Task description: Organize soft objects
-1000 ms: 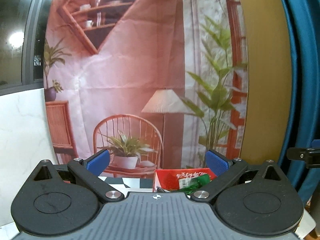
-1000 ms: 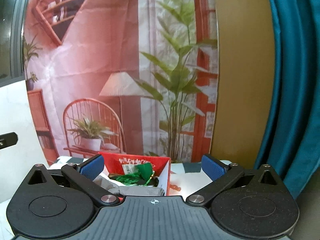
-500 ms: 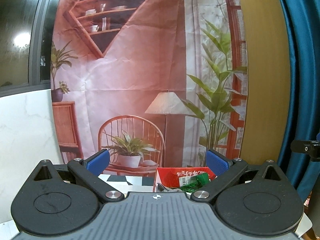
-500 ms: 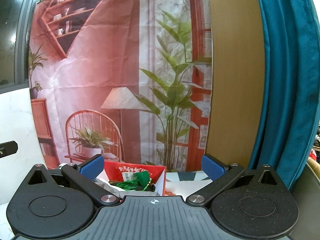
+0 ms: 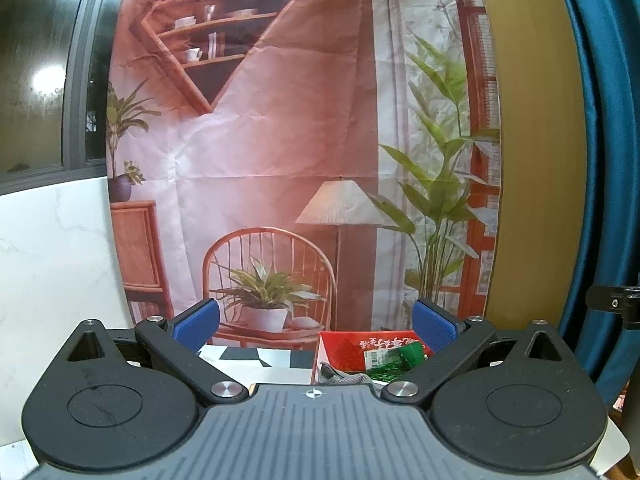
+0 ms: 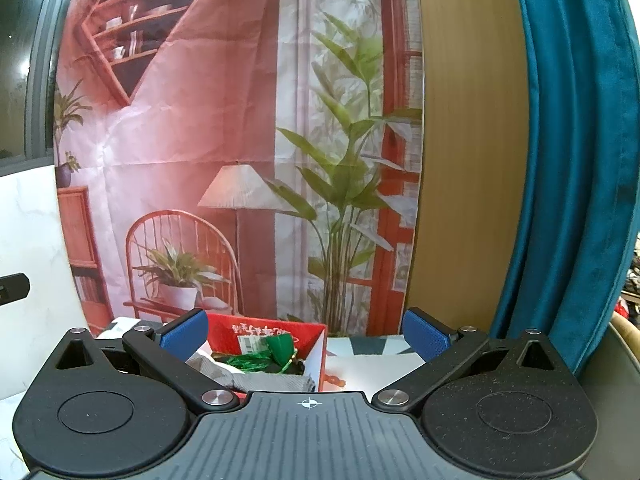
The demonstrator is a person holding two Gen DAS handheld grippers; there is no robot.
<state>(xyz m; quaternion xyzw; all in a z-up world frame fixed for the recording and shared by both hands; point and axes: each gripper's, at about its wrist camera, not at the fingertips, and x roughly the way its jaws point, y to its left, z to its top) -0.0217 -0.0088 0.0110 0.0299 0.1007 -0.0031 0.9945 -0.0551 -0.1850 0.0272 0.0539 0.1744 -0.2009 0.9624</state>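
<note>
While both grippers' fingers (image 5: 196, 322) stand apart and empty, a printed backdrop (image 6: 200, 140) hangs behind the checkered tabletop (image 5: 260, 356).

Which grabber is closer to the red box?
Probably right. The right gripper has the red box larger, left of centre; the left gripper has it smaller, toward its right finger.

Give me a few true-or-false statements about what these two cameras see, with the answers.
1. The red box holds something green. True.
2. The left gripper is shut on a cloth. False: it is open and holds nothing.
3. The right gripper is open. True.
4. The curtain is yellow. False: it is teal.
5. The backdrop shows a lamp and a chair. True.
</note>
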